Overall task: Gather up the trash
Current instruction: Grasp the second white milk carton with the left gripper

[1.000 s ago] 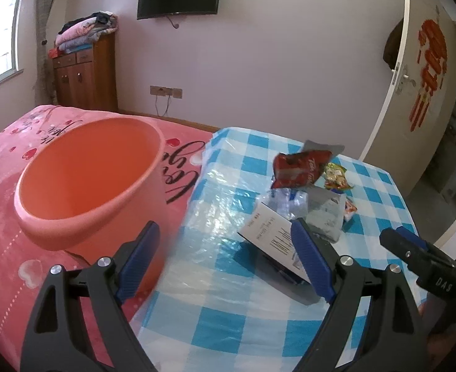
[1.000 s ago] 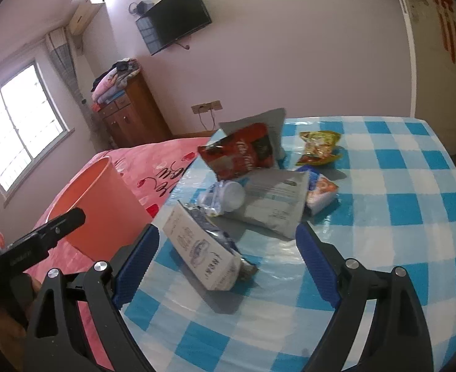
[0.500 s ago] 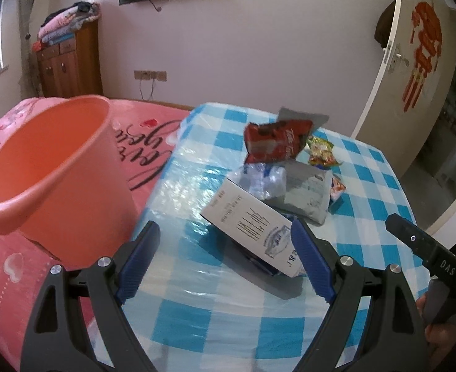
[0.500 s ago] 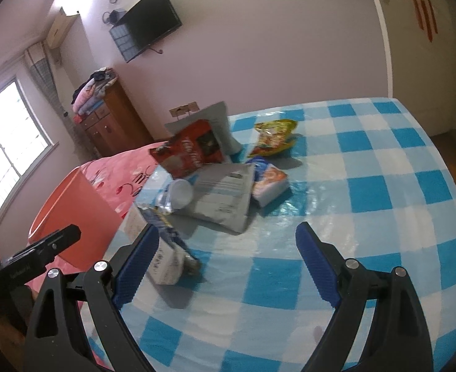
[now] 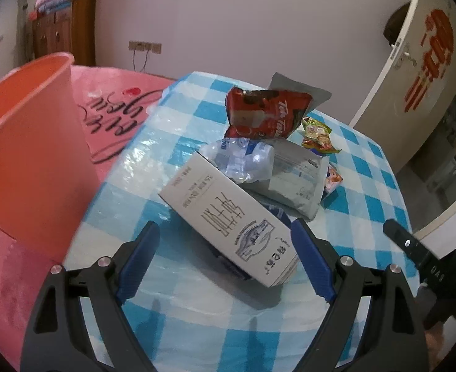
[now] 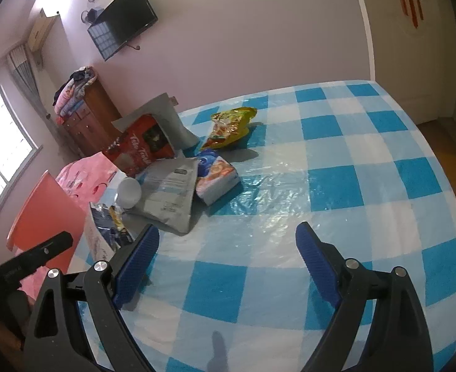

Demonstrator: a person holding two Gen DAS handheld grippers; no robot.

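Showing only in the right wrist view: white cup (image 6: 129, 192).

Wide open checked table (image 6: 336, 186) ahead of my right gripper (image 6: 228, 248), nothing on it all the way to the far edge. To its left the trash pile crowds in: grey mailer (image 6: 169, 195), tissue pack (image 6: 217, 176), yellow snack bag (image 6: 231, 124). My left gripper (image 5: 224, 248) has the white carton (image 5: 228, 217) lying slantwise right in front, near its right finger. The orange bin (image 5: 26, 155) walls off the left side.
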